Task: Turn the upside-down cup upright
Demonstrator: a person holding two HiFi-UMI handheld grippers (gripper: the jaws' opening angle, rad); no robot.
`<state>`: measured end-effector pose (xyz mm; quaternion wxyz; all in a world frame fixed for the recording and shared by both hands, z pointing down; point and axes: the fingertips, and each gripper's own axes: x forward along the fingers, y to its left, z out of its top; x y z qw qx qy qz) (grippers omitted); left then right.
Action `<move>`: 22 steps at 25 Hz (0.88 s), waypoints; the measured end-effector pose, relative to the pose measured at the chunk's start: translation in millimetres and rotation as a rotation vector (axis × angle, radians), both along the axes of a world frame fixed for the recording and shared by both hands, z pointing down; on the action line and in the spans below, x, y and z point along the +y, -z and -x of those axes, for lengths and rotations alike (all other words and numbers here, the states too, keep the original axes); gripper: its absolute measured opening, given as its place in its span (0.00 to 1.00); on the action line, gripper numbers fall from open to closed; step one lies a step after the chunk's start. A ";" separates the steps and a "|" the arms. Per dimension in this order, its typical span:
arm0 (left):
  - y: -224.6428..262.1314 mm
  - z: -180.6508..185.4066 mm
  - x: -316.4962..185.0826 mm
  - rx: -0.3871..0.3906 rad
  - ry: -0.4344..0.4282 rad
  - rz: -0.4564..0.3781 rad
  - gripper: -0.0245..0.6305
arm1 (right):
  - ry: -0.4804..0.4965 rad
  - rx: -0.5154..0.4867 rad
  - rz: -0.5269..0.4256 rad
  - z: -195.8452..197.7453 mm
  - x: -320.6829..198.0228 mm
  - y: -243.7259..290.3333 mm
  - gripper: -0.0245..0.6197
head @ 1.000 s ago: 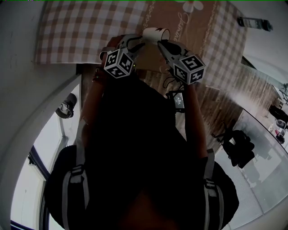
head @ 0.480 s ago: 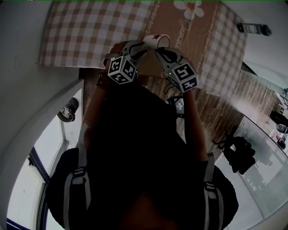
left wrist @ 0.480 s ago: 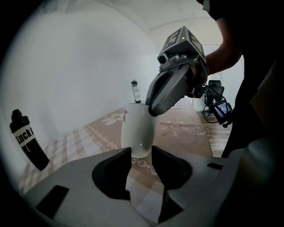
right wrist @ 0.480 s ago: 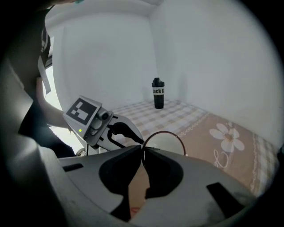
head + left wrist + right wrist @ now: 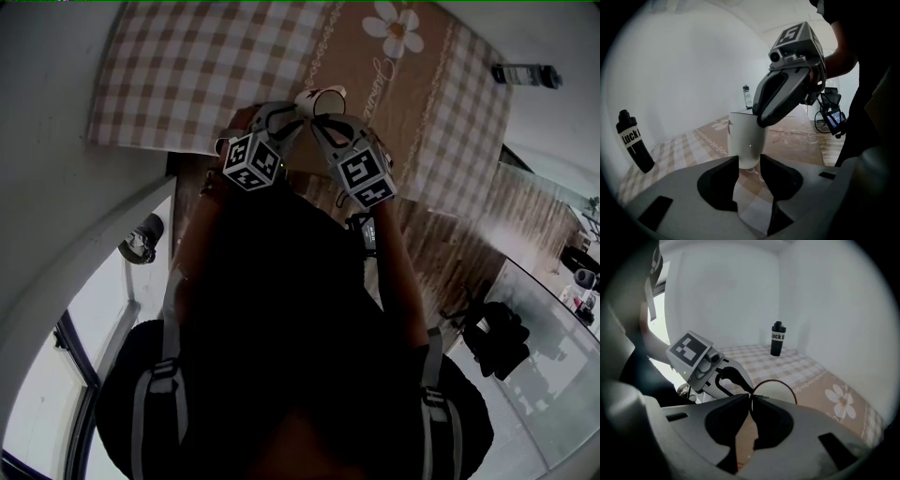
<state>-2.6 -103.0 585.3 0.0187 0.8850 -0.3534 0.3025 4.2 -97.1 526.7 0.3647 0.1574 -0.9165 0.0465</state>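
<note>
Pinching the white cup (image 5: 778,392) by its rim, the right tongs (image 5: 751,400) sit closed on the thin wall. The left tongs (image 5: 750,163) stand wide apart, with the cup's base just beyond their tips.

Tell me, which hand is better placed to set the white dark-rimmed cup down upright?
Right, I'd judge: the right gripper is shut on the white dark-rimmed cup at its rim, while the left gripper has its jaws apart at the base, not gripping.
</note>
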 end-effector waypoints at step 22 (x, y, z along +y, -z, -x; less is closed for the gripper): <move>-4.1 16.2 4.1 0.046 0.073 0.061 0.29 | 0.110 0.112 -0.207 31.8 4.8 1.9 0.10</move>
